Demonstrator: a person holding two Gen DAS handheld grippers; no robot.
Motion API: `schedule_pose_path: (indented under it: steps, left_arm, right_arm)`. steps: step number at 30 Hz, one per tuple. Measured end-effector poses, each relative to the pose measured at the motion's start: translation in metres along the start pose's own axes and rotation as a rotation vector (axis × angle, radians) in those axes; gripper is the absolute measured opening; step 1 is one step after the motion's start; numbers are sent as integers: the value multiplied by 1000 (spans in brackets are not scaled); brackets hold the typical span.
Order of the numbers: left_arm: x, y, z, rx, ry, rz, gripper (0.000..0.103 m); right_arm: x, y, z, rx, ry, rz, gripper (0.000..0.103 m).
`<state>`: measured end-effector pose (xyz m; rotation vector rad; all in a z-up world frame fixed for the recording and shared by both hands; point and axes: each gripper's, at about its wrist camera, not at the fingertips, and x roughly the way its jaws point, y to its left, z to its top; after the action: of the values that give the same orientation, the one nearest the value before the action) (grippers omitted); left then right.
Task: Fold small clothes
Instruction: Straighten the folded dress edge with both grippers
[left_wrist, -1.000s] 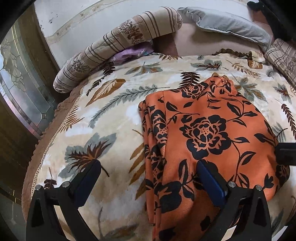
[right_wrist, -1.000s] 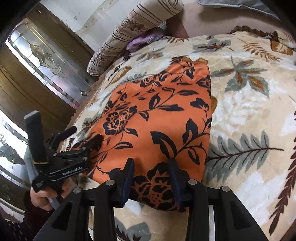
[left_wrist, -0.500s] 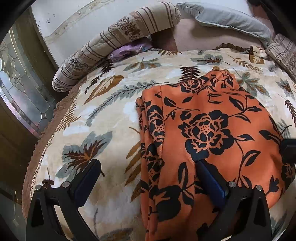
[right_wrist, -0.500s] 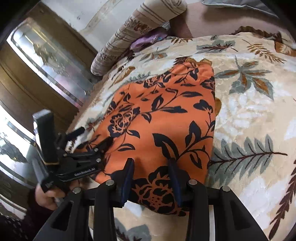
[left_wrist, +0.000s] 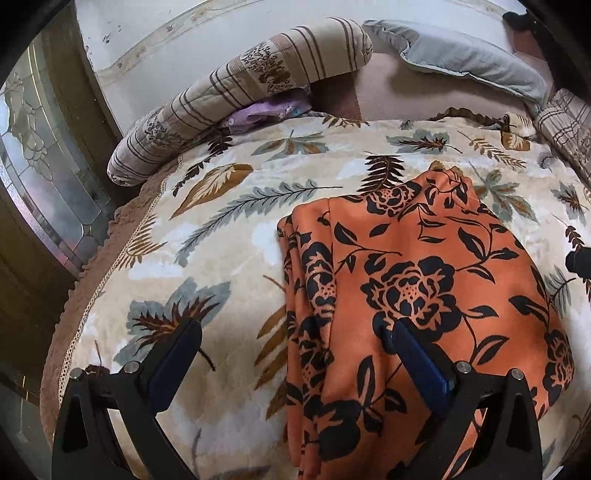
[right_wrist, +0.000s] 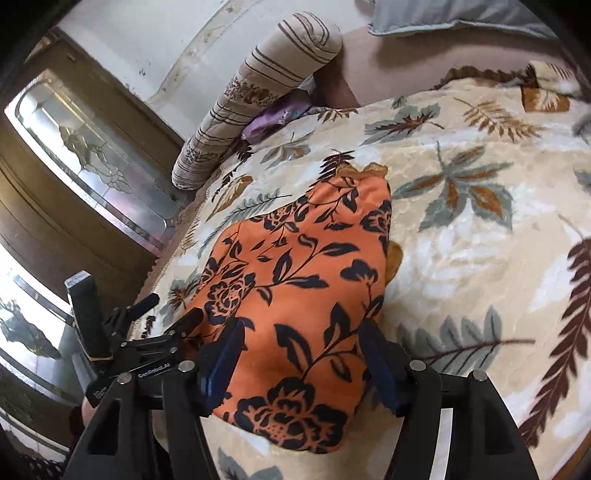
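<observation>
An orange garment with black flowers (left_wrist: 424, 295) lies folded flat on the leaf-print blanket (left_wrist: 221, 258). It also shows in the right wrist view (right_wrist: 295, 295). My left gripper (left_wrist: 291, 354) is open wide and empty, low over the garment's left folded edge; one finger is over the blanket, the other over the cloth. My right gripper (right_wrist: 301, 354) is open and empty, its jaws standing either side of the garment's near end. The left gripper also shows in the right wrist view (right_wrist: 159, 339) at the garment's left side.
A striped bolster (left_wrist: 240, 96) and a purple cloth (left_wrist: 266, 110) lie at the blanket's far left. A grey pillow (left_wrist: 469, 55) lies at the back. A wooden door with patterned glass (right_wrist: 85, 155) stands past the bed's left edge.
My right gripper has opened wider and let go of the garment's near end. The left gripper stays open and has shifted only slightly.
</observation>
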<state>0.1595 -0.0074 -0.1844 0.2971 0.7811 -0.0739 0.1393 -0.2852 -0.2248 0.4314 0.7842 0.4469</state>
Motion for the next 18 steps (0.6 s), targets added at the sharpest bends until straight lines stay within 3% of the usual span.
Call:
schedule_pose_path:
  steps: [8,18]
  left_arm:
    - [13,-4,4,10,34,-4,103]
    - [34,16,14,-44,118,-128,103]
  right_arm:
    - [14,-26,8,86,28,13,68]
    - [29,-54,5,201,68,-5,68]
